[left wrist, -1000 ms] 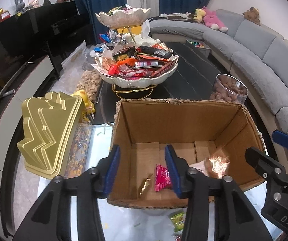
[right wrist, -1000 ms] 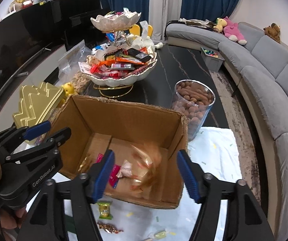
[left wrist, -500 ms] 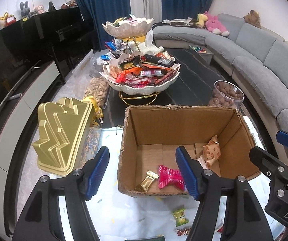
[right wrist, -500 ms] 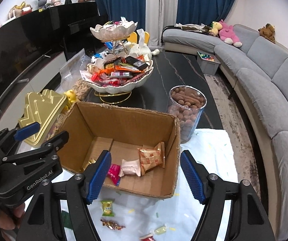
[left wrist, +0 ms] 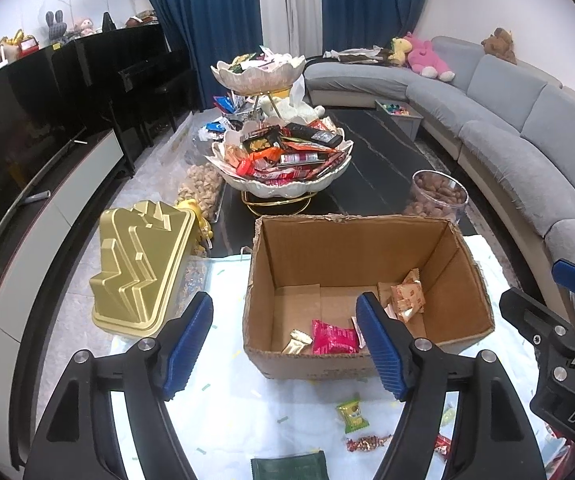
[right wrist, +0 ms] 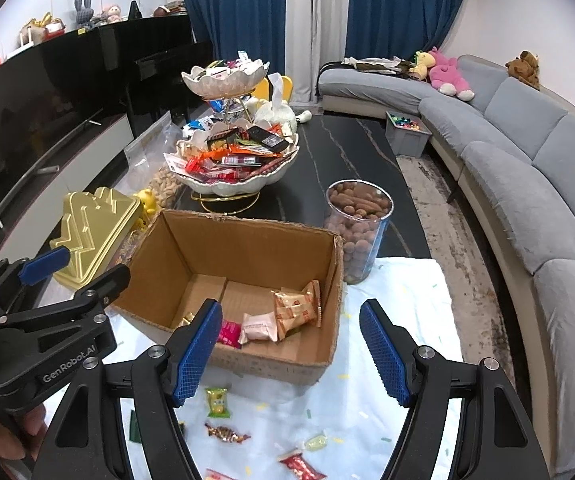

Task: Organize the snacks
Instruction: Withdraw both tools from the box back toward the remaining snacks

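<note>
Presently: cardboard box (left wrist: 367,280), centre of frame on a white cloth (left wrist: 247,420), holding an orange biscuit packet (left wrist: 407,298), a pink packet (left wrist: 333,337) and a gold-wrapped sweet (left wrist: 296,341). Left gripper (left wrist: 283,344) and right gripper (right wrist: 291,348), lower frame, jaws opening and empty. Loose on the cloth, bottom: green candy (left wrist: 352,413), twist-wrapped sweet (right wrist: 225,433). Gold tin (left wrist: 143,272) left of the box; jar of nuts (right wrist: 359,228) to its right.

Grey sofa (left wrist: 527,148) (curved), pink plush toy (left wrist: 427,60), blue curtains (right wrist: 239,20).
</note>
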A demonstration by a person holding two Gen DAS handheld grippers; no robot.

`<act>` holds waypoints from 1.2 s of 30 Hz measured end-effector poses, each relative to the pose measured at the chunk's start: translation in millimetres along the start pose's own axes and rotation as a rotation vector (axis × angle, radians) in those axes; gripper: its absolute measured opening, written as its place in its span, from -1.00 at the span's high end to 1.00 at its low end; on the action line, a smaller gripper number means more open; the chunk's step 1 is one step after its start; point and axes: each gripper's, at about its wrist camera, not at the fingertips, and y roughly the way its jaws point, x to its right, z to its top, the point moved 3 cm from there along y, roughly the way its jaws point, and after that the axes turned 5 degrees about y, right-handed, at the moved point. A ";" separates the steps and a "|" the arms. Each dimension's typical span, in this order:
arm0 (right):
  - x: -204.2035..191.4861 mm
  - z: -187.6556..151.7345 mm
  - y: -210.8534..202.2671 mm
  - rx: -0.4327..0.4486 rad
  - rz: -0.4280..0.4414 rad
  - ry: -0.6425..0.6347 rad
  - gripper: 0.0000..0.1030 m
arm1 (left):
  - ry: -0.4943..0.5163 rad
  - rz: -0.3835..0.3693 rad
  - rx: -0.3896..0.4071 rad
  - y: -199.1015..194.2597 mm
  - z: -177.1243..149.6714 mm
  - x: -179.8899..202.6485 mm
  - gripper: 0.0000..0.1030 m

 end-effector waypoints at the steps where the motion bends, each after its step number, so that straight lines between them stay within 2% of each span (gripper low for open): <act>1: 1.0 -1.1 -2.4 0.004 -0.004 0.002 -0.55 | -0.001 0.002 0.003 -2.8 -0.8 -0.1 -0.48; 16: 9.9 -22.5 -29.1 0.019 -0.012 0.000 -0.56 | -0.002 0.013 0.020 -37.3 -19.8 7.2 -0.54; 36: 22.1 -57.8 -40.0 0.004 -0.005 -0.053 -0.56 | 0.009 0.021 0.017 -60.1 -61.8 28.5 -0.54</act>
